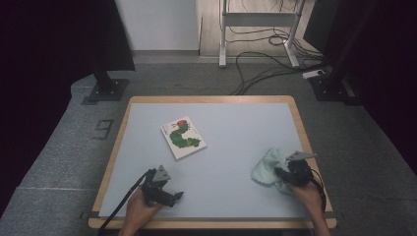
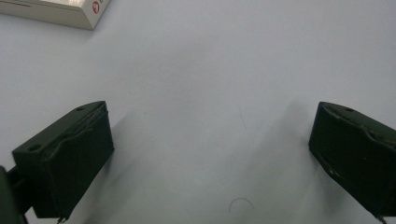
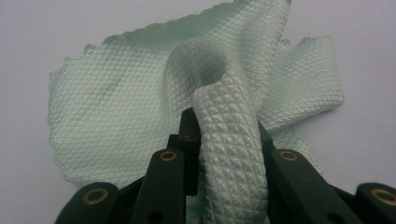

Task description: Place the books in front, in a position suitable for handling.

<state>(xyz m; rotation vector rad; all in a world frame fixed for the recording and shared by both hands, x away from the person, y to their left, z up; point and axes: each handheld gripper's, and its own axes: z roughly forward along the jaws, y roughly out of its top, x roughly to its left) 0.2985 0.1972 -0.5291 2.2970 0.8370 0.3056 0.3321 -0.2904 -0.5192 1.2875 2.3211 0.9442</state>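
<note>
Pinching the green cloth (image 3: 224,135), right hand-held gripper (image 1: 282,173), fold plain up close.

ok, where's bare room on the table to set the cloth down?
The pale blue table top is bare along its far edge and between the caterpillar picture book and the mint green waffle-weave cloth. Also bare: the near middle, between the left gripper and right gripper. Crowded only at the near right corner.

One book (image 1: 183,137), one cloth (image 1: 268,167), two grippers.
</note>
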